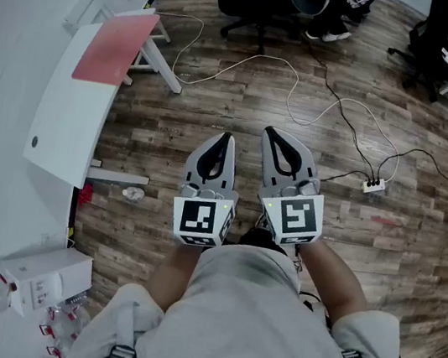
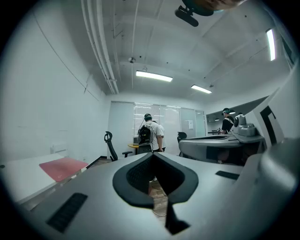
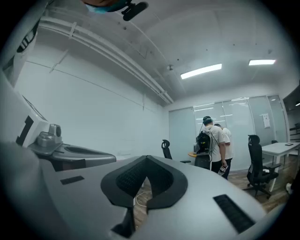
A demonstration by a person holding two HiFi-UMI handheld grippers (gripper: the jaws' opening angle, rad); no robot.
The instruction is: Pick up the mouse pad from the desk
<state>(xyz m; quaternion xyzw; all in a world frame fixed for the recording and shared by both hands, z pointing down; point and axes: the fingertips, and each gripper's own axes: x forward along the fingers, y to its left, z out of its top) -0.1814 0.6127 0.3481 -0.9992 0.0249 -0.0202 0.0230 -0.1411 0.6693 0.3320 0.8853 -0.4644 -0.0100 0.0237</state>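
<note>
Approach pending: left tool [image 1: 227, 140], right tool [image 1: 271, 133] clenched, empty. Next: unclench, reach flat pink rectangular mouse pad [image 1: 114, 47] at far end of white table [image 1: 63, 126].

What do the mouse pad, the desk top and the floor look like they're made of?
The mouse pad is probably a soft fabric-topped sheet, matte pinkish red; it lies thin and flat with no glare. The desk top is likely white laminate or painted board, with a smooth, even surface. The floor is brown planks with visible grain and seams; real wood or vinyl cannot be told.
</note>
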